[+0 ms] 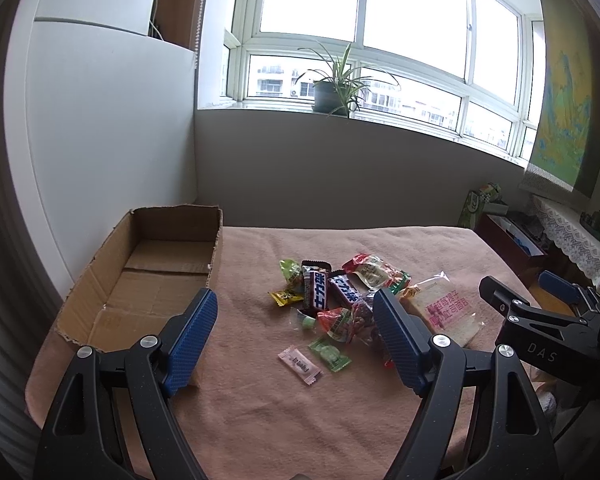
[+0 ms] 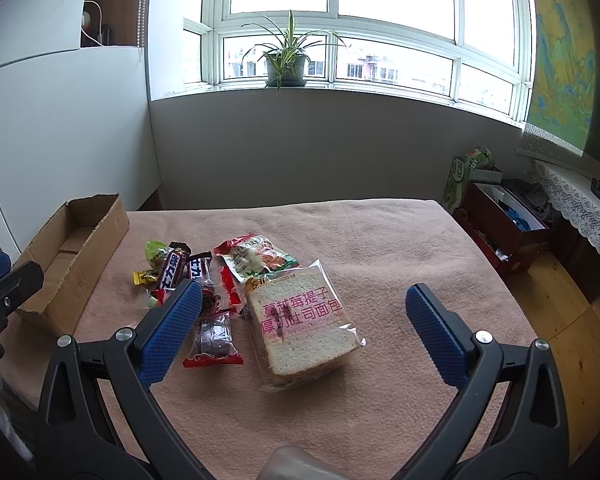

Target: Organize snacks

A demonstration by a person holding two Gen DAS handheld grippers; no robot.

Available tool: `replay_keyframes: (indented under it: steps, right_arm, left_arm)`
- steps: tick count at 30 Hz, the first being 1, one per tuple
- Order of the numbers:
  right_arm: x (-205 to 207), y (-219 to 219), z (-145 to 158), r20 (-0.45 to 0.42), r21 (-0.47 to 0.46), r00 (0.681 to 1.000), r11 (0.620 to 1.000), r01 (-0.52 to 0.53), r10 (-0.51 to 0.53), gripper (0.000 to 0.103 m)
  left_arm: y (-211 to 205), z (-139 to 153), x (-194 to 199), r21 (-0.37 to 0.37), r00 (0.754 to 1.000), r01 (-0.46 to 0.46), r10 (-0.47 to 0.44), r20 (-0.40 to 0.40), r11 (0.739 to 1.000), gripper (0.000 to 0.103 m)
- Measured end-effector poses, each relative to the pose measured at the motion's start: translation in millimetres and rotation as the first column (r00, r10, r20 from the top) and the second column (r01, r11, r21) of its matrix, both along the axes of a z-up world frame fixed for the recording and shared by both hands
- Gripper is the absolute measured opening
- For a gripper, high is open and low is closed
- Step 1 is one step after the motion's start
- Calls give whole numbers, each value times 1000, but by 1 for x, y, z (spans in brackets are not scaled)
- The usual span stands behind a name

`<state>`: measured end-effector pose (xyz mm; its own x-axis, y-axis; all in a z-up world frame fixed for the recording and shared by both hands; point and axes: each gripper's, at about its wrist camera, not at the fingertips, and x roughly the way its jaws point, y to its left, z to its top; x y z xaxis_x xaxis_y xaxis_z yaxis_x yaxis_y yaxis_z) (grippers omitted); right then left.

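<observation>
Both grippers, left (image 1: 294, 338) & right (image 2: 302, 326), are hovering w/ jaws apart over snacks (image 1: 340, 292); next, probably grabbing one for the box (image 1: 140, 276).

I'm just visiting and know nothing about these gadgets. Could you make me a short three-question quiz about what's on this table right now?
1. True or false: the open brown cardboard box already holds snacks.
2. Which item lies between the fingers of the right gripper? A) the clear-wrapped sliced bread pack with pink lettering B) the small pink rectangular sachet C) the small yellow candy wrapper
3. Fill in: the left gripper and right gripper both have their jaws ____.

Key: 1 false, it shows only bare cardboard; 2 A; 3 open.
</observation>
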<state>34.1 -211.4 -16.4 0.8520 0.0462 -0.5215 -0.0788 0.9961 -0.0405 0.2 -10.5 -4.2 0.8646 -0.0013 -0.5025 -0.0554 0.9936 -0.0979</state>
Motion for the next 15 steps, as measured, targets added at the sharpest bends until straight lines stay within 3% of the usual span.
replay_keyframes:
  steps: [15]
  right_arm:
    - [2,-1,-3,-14,8,1000,1000,-2,2,103]
  left_arm:
    - [-1,0,1,-3,1000,7,-7,-5,1000,80]
